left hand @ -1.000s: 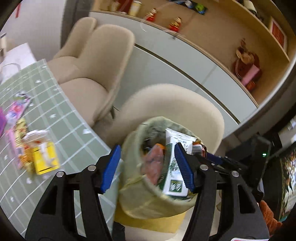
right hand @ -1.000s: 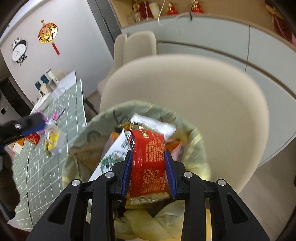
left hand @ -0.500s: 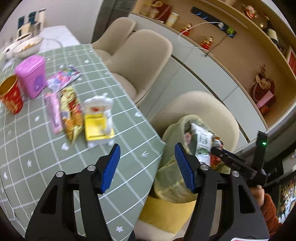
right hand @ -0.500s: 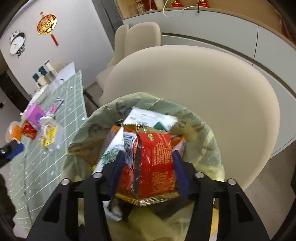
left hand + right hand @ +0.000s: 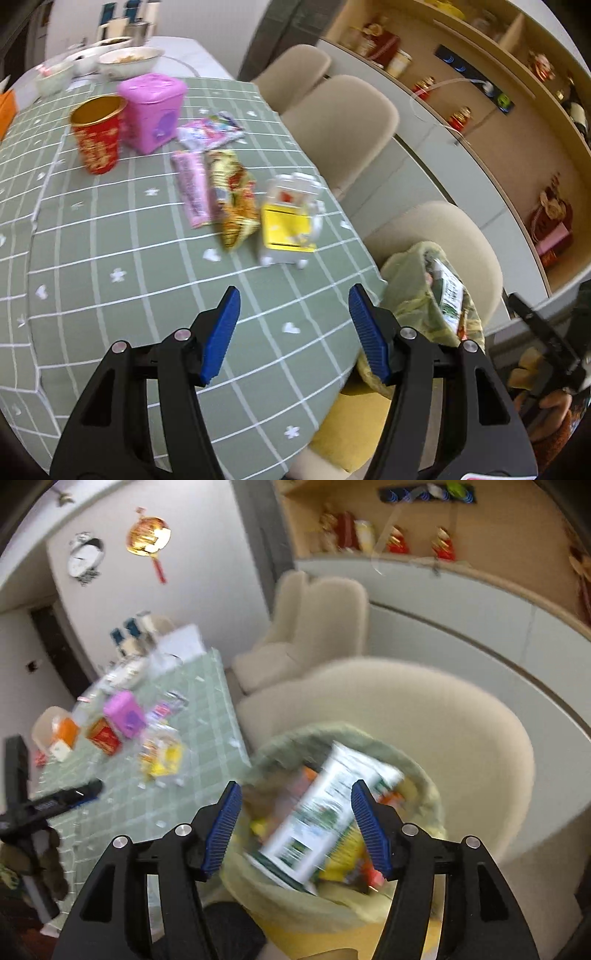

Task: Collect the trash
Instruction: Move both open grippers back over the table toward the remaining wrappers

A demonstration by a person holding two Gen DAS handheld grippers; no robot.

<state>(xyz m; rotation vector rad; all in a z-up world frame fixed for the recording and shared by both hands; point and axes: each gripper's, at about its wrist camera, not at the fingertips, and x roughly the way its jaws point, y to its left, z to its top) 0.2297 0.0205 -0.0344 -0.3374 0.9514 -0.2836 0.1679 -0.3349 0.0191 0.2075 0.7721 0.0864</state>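
From my right wrist the trash bag's (image 5: pixel 343 908) contents smear with blur; table litter at nine o'clock is unreadable.

A home dining room. The worktop (image 5: pixel 110 295) in the left half of the frame wears a green checked cloth, with bowls (image 5: pixel 129 59) at its far end, upper left. Cream upholstered chairs (image 5: pixel 340 122) line its right edge. A long wooden shelf (image 5: pixel 517 122) of red ornaments runs along the upper right, and a wall clock (image 5: pixel 83 557) and a red-and-gold hanging charm (image 5: pixel 149 539) sit upper left.
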